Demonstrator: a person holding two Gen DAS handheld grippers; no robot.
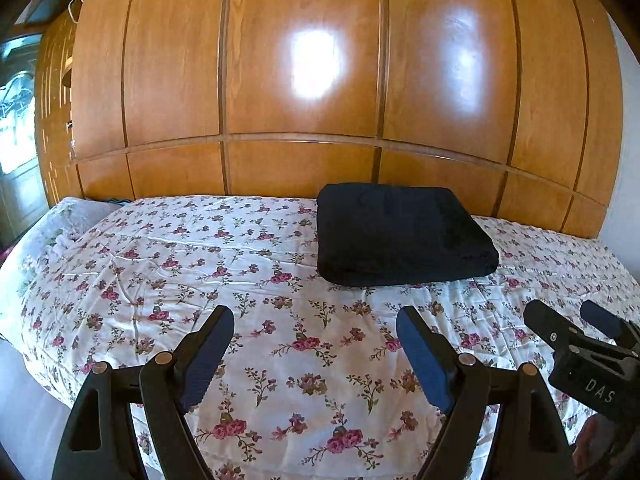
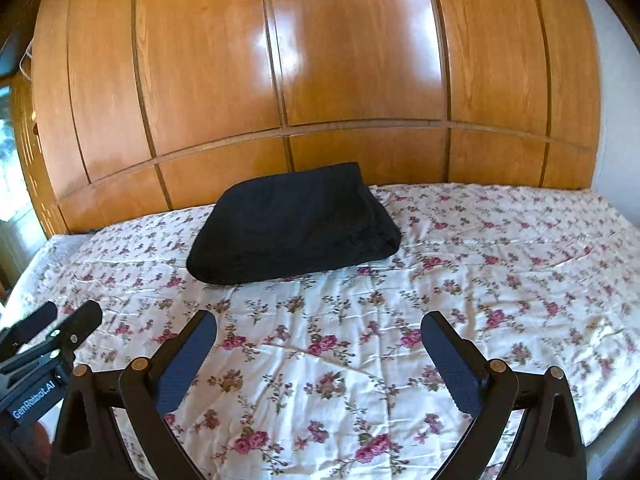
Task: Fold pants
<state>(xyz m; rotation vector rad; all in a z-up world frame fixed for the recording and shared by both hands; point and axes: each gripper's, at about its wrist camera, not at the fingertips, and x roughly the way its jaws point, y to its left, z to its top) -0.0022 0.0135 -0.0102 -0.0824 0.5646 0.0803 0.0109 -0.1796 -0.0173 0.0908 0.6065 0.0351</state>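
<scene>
Where legible: "DAS" (image 1: 599, 390), "GenRobot.AI" (image 2: 34, 399).

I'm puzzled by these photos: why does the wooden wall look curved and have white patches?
Left wrist view: the wardrobe panels bulge from fisheye distortion, and the white patch is glare on glossy wood. Right wrist view: the same bowing and softer glare; the black folded pants show hardly any detail.
</scene>
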